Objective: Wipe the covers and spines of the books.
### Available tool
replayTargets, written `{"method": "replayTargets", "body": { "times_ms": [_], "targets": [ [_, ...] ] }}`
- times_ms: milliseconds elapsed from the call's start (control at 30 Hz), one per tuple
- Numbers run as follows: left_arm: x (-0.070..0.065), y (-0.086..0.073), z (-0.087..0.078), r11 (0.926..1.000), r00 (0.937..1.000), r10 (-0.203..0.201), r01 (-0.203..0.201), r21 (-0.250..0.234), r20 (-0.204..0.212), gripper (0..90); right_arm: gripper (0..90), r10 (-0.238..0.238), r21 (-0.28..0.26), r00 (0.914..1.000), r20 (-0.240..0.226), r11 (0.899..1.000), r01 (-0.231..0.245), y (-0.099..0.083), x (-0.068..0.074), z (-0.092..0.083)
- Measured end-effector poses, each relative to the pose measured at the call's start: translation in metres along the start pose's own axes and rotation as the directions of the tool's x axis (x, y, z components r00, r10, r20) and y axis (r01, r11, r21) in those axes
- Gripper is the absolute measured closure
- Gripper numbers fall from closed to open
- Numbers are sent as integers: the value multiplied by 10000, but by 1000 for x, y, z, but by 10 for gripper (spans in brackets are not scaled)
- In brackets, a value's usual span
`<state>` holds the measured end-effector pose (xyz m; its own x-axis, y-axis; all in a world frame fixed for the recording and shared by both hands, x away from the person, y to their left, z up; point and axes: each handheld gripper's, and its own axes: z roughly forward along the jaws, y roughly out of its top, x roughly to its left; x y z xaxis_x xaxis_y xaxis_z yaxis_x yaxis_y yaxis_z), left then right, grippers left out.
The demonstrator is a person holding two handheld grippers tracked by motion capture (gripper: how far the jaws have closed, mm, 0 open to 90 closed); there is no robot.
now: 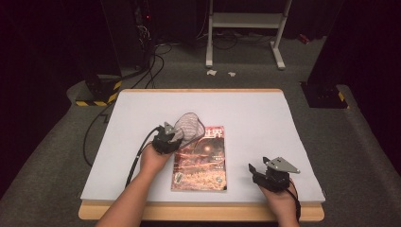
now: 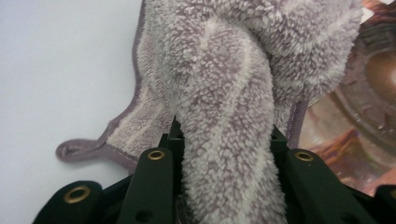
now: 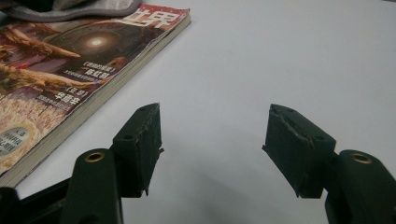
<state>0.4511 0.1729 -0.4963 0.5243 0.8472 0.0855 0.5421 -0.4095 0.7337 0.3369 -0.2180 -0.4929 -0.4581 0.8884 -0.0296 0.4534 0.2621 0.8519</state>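
Two grippers at the near edge of the white surface (image 1: 246, 109), one per hand.

Right gripper (image 1: 265, 172) sits near the front right corner, resting on the surface or just above it, can't tell which. Jaws apart, nothing between them, bare surface seen through the gap in the right gripper view. Grey three-cornered plate on top. Well apart from the book (image 1: 201, 158), which lies to its left.

Left gripper (image 1: 176, 137) is over the book's far left corner, forearm coming in from the bottom of the high view, cable trailing back along the surface. Jaws clamped on a bunched fold of the cloth (image 2: 224, 93): fluffy grey-lilac towel with a stitched purple hem. In the left gripper view the fold runs straight down between both jaws, pads pressing it from either side. A small hanging loop (image 2: 77, 150) at the hem lies flat on the surface to the left.

Cloth is partly gathered up in the grip, the rest draping over the book's top left corner and onto the surface beside it. Right gripper view shows its edge lying across the book's top, just beside the title characters.

Book lies flat, cover up, red-orange artwork, roughly centre of the surface, spine side to the left.

Beyond the surface: grey carpet, a black-yellow striped base (image 1: 97, 92) far left, white frame legs (image 1: 243, 28) at the back.
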Motion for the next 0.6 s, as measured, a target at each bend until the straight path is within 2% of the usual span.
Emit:
{"method": "replayTargets", "body": {
  "times_ms": [200,300,433,600],
  "targets": [
    [5,-2,-4,9998,9997,67,-62,202,-219,662,360,-22,51,10000,18,10000,22,0,0,1],
    [6,-2,-3,9998,9998,-14,19,215,-199,662,360,-23,67,10000,11,10000,23,-1,0,1],
    [5,-1,-3,9998,9998,-59,62,185,-192,662,360,-68,88,10000,2,9999,68,-1,0,2],
    [-2,5,0,9995,9999,120,-118,280,-95,662,360,-63,112,10000,-1,9999,63,-1,1,3]
  ]
}}
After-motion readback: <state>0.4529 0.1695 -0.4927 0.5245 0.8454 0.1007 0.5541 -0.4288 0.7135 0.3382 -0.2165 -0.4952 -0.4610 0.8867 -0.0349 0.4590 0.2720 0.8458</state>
